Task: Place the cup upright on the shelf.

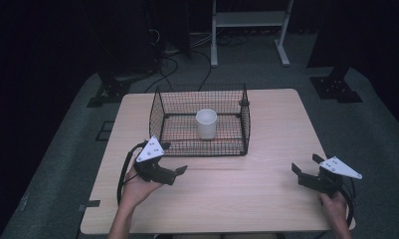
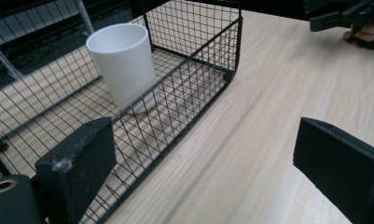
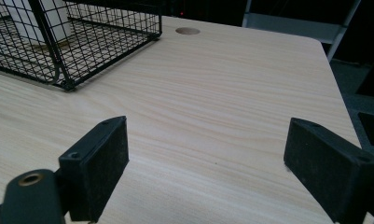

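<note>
The white cup (image 1: 206,123) stands upright inside the wire basket (image 1: 159,115), near the middle of its floor, touched by neither tool. Judging from that, the cup's placement looks finished, or its removal hasn't begun; you can't tell which. Your left hand-held gripper (image 1: 173,174) hovers just in front of the basket's near wall, jaws spread wide and empty. Your right hand-held gripper (image 1: 303,169) sits well apart over the bare counter (image 1: 237,199), jaws likewise gaping, holding nothing.

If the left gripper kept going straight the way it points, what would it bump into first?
Probably the near side of the black wire basket. The left gripper is open and aims past that mesh; the white cup stands behind it, though depth is unclear.
</note>
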Action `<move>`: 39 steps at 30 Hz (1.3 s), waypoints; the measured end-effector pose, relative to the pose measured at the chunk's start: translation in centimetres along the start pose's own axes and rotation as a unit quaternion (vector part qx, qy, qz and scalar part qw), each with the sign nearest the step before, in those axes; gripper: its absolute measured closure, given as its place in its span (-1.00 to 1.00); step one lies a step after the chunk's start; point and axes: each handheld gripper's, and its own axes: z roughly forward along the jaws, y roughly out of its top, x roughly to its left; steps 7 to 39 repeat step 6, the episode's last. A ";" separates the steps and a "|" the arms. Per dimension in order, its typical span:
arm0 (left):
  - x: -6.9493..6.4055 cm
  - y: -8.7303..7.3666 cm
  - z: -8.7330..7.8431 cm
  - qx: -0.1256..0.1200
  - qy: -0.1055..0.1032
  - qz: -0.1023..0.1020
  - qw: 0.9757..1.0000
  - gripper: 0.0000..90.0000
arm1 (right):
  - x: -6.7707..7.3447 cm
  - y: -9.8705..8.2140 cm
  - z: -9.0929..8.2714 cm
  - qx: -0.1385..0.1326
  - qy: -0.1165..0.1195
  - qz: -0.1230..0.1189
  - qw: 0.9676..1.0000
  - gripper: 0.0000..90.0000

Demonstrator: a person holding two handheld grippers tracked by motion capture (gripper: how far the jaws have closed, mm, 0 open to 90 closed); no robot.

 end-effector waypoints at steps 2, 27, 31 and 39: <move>-0.3 -0.5 -0.3 -0.003 0.004 -0.006 1.000 -0.88 | 0.0 0.0 0.0 0.001 -0.001 0.003 1.000 -0.71; -1.1 -1.5 -1.0 -0.009 0.003 -0.012 1.000 -0.91 | 0.0 0.0 0.0 0.001 -0.003 0.003 1.000 -0.71; -1.1 -1.5 -1.0 -0.009 0.003 -0.012 1.000 -0.91 | 0.0 0.0 0.0 0.001 -0.003 0.003 1.000 -0.71; -1.1 -1.5 -1.0 -0.009 0.003 -0.012 1.000 -0.91 | 0.0 0.0 0.0 0.001 -0.003 0.003 1.000 -0.71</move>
